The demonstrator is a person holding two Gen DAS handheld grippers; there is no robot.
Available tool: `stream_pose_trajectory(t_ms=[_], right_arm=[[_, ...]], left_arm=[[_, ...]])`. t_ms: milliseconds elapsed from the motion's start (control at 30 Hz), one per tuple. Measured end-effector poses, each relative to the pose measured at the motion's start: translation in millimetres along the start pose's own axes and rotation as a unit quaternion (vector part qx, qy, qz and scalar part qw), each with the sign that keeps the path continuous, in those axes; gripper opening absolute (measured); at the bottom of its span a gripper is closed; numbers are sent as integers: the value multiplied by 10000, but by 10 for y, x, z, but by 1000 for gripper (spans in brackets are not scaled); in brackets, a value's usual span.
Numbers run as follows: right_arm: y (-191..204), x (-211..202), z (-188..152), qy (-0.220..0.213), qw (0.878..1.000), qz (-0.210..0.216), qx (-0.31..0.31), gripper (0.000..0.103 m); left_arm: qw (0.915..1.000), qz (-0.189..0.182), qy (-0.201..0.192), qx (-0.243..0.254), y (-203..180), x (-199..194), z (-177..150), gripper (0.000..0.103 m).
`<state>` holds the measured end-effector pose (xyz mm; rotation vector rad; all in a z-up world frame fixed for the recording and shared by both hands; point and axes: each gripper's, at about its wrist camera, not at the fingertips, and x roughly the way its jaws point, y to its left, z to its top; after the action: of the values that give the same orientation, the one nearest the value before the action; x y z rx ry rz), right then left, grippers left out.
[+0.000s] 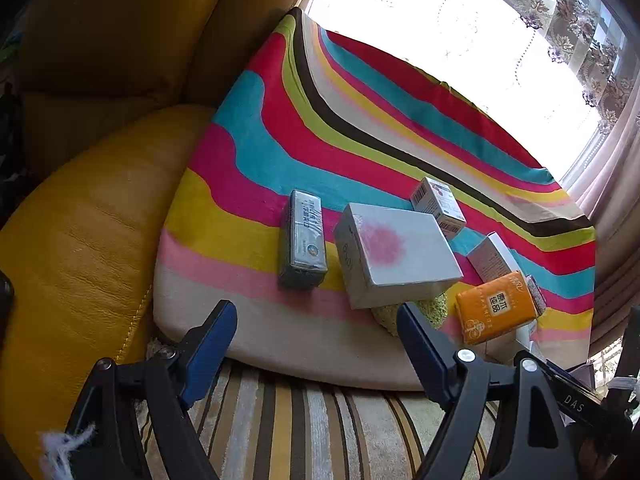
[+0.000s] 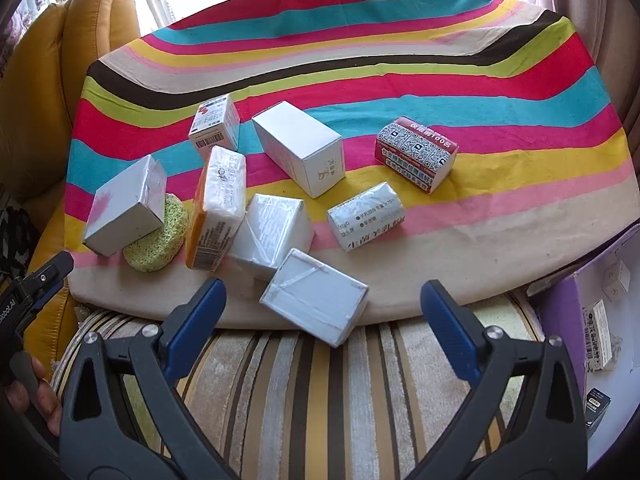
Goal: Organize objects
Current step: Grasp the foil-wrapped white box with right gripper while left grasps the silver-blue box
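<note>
Several small boxes and tissue packs lie scattered on a striped cloth (image 2: 400, 92). In the right wrist view: a white box with a pink blot (image 2: 126, 206) leaning on a green sponge (image 2: 158, 238), an orange tissue pack (image 2: 218, 208), a plain white box (image 2: 300, 152), a red pack (image 2: 416, 158), a silver pack (image 2: 366, 216), two wrapped white boxes (image 2: 274, 232) (image 2: 316, 300). My right gripper (image 2: 320, 312) is open, just before the nearest wrapped box. My left gripper (image 1: 316, 332) is open, in front of the pink-blot box (image 1: 396, 252) and a silver pack (image 1: 304, 240).
A yellow leather sofa (image 1: 92, 200) borders the cloth on the left. A striped rug (image 2: 312, 392) lies under both grippers. A purple tray (image 2: 560, 312) holding small boxes sits at the right. A window with lace curtains (image 1: 560, 20) is behind the cloth.
</note>
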<state>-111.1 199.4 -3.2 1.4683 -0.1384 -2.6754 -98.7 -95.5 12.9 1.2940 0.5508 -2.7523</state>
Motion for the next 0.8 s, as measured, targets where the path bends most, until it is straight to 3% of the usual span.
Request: stream_pose_trajectory(t_ms=[100,167,333,533,800], right_arm=[[-11,63,-16,123,9999,-57,-6,80],[-51,71,-29,155,9998,-50,78,78],[-113,102,-52,256,9996,-57,138,60],[-168,69,-100,300,9995,-39,40,52],[-249,-2,-127,225,9997,4,-35,50]], left_arm=[[10000,70,66,-6,20,61,47,82],[9999,117,108,7,32,102,73,80],[9995,206,230,41,55,183,94,78],[9989,316,270,216,30,276,158,71],[9973,470,348,442,-17,468,280,58]])
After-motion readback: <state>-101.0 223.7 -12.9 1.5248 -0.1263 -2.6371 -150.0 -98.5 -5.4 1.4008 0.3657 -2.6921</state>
